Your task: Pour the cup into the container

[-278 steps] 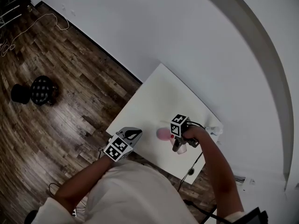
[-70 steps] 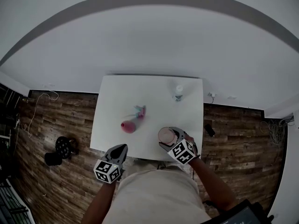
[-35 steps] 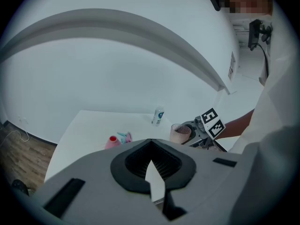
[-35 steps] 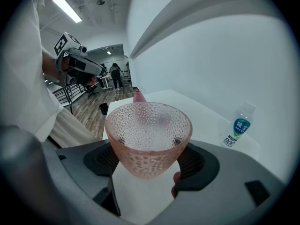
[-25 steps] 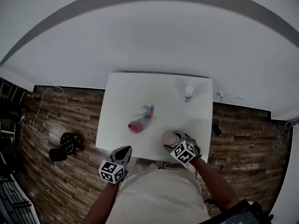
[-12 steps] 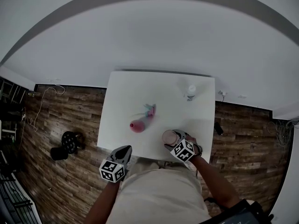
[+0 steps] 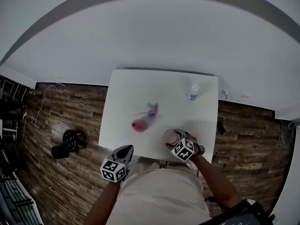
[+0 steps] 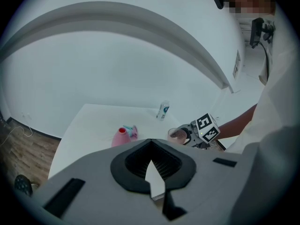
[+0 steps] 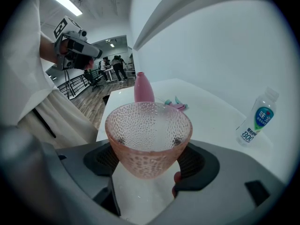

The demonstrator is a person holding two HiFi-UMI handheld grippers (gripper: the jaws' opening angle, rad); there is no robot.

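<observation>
A pink dimpled glass cup stands upright between the jaws of my right gripper, which is shut on it. In the head view the cup and right gripper are over the front right part of the white table. The pink narrow-necked container stands left of the cup, apart from it, and also shows as the container beyond the cup's rim. My left gripper hangs just off the table's front edge, jaw tips together, holding nothing; it is the left gripper in its own view.
A small teal and pink object lies just behind the container. A clear water bottle stands at the far right of the table. On the wooden floor are a black stool at the left and a dark item at the right.
Over the last second the cup has stayed upright in my right gripper and both grippers have held still. Only the head view has drifted slightly.
</observation>
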